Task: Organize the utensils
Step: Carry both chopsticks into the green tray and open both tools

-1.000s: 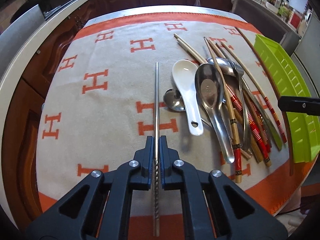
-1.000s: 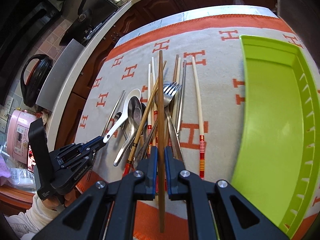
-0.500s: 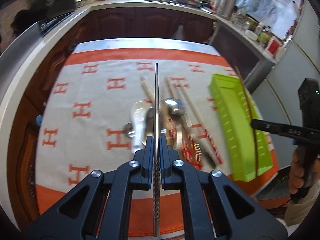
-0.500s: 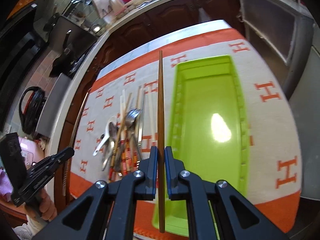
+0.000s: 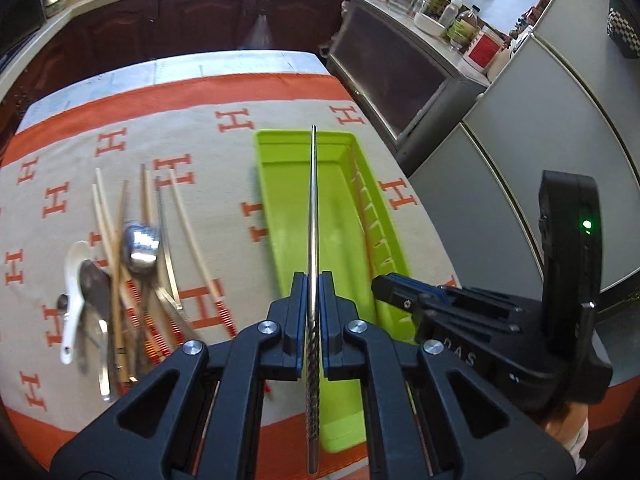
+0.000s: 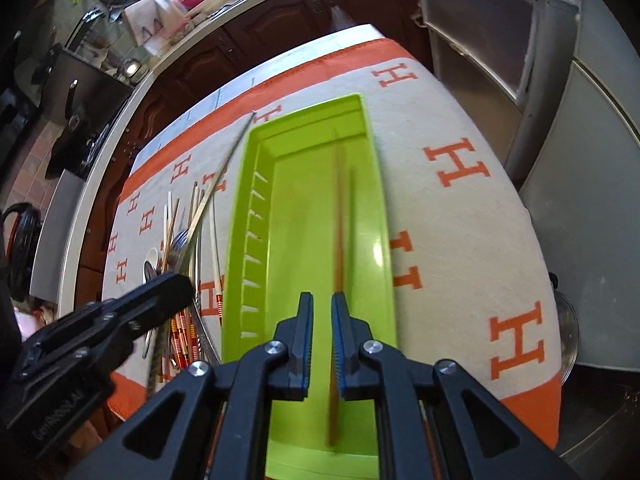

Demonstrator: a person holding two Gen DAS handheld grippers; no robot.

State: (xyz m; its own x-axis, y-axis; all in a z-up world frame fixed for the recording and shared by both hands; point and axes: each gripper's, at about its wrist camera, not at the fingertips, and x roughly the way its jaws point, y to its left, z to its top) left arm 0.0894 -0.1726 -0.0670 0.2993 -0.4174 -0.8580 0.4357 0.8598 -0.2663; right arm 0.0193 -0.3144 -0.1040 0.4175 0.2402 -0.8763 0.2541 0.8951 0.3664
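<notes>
Utensils (image 5: 132, 280) heaped beside green tray (image 5: 344, 240); left fingers (image 5: 313, 312) clamp metal chopstick (image 5: 313, 208); right fingers (image 6: 321, 320) apart, wooden chopstick (image 6: 340, 232) blurred.

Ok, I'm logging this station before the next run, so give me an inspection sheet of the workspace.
Surface: table under orange-and-cream H-pattern cloth.
Job's things: green tray; wooden chopstick, blurred, over the tray; metal chopstick.
Clutter: utensil pile left of the tray.
Grippers: left gripper shut on metal chopstick; right gripper open.
Cables: nothing seen.
Surroundings: dark wood cabinets, jars on counter.
</notes>
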